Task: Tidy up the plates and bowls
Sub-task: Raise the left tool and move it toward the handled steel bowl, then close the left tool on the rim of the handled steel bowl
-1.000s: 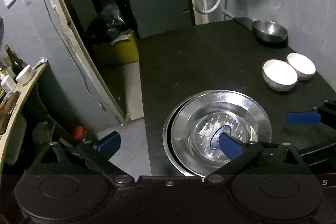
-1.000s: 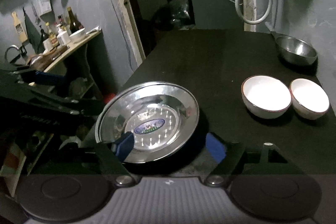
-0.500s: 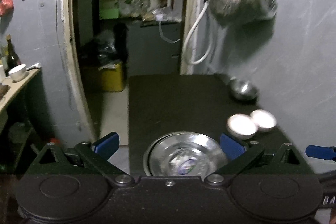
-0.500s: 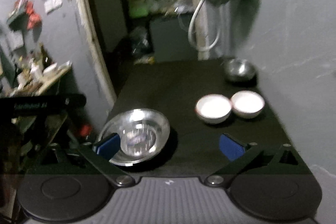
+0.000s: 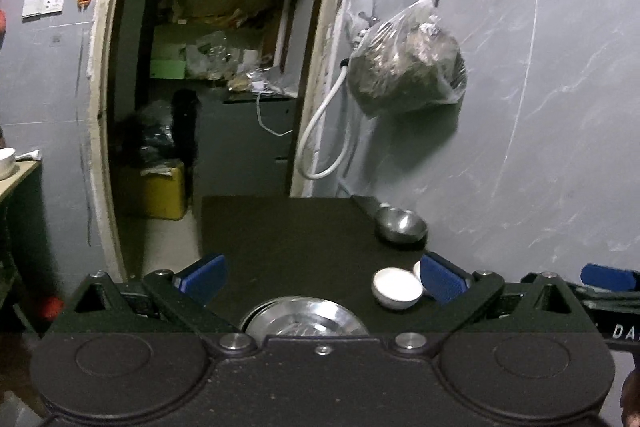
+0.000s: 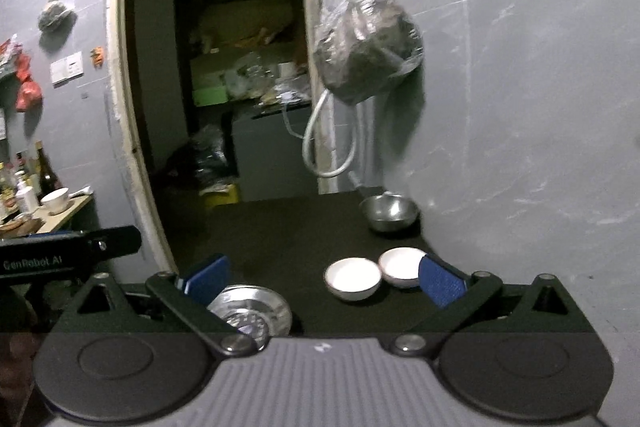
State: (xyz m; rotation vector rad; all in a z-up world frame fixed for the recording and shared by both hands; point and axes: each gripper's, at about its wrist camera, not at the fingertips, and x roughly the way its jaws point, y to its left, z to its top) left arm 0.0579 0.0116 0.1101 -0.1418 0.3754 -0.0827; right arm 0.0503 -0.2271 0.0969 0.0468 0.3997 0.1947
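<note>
A stack of steel plates [image 5: 306,319] [image 6: 250,311] lies at the near left of the dark table [image 5: 288,239] [image 6: 288,231]. Two white bowls [image 6: 353,278] [image 6: 402,265] sit side by side to its right; in the left wrist view one white bowl [image 5: 397,287] shows whole, the other half hidden behind a blue pad. A steel bowl [image 5: 401,223] [image 6: 389,211] stands at the far right by the wall. My left gripper [image 5: 320,277] is open above the plates, nothing between its fingers. My right gripper [image 6: 324,279] is open wide and empty, raised above the table.
A grey wall runs along the table's right side, with a filled plastic bag [image 5: 406,73] [image 6: 366,51] hanging above the steel bowl and a white hose [image 5: 324,139] beside it. A doorway [image 5: 216,75] opens beyond the table's far edge. A cluttered shelf [image 6: 36,211] stands left.
Both grippers have risen and tilted up away from the plates, so the table sits lower in both views. The right gripper's jaws widened and the plates stay on the table.
</note>
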